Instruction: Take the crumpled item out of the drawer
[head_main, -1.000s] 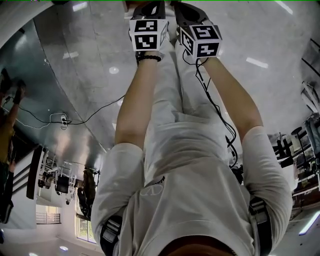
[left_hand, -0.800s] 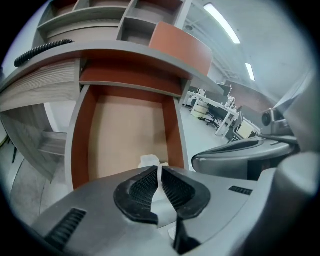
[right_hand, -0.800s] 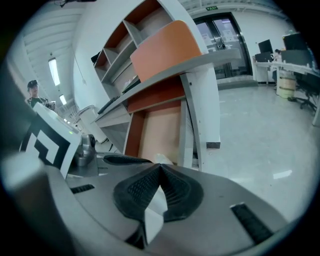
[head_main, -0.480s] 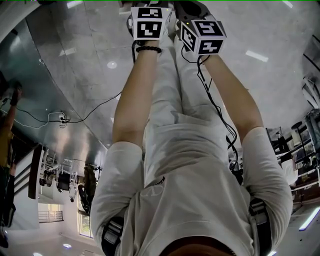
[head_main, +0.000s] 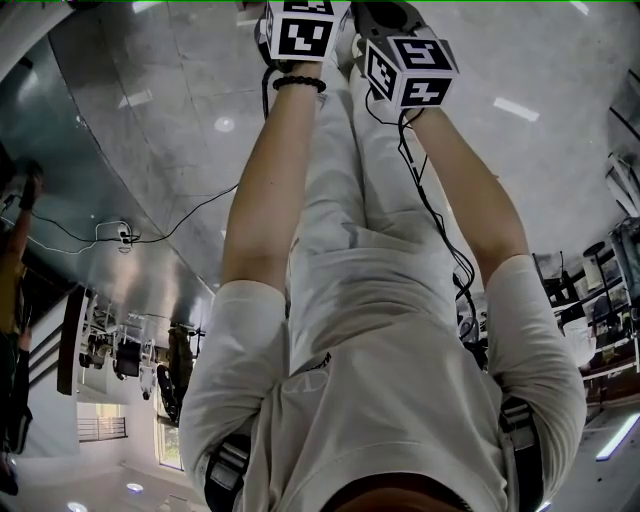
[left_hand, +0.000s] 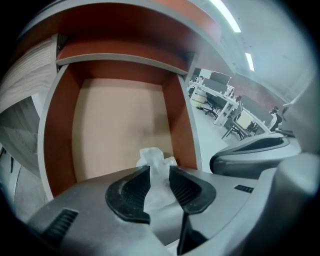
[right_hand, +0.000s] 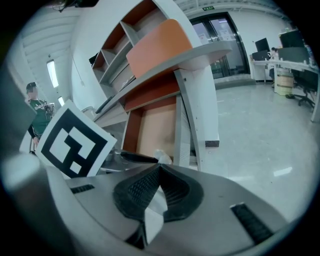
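Left gripper (left_hand: 159, 172) jaws opening, white crumpled item (left_hand: 152, 157) sits between the pads, maybe touching them, hard to tell. Open drawer (left_hand: 60, 145) lies just beyond the tips. Right gripper (right_hand: 159, 169) alongside, jaws pressed together, nothing between them.

Drawer (left_hand: 57, 135): matt red-brown walls, smooth pale wood-look bottom. Crumpled item (left_hand: 156, 162): thin white paper or tissue, creased. Floor (right_hand: 265, 135): polished, glossy grey.

Head view looks steeply down; both gripper views closely face the drawer (left_hand: 125, 125).
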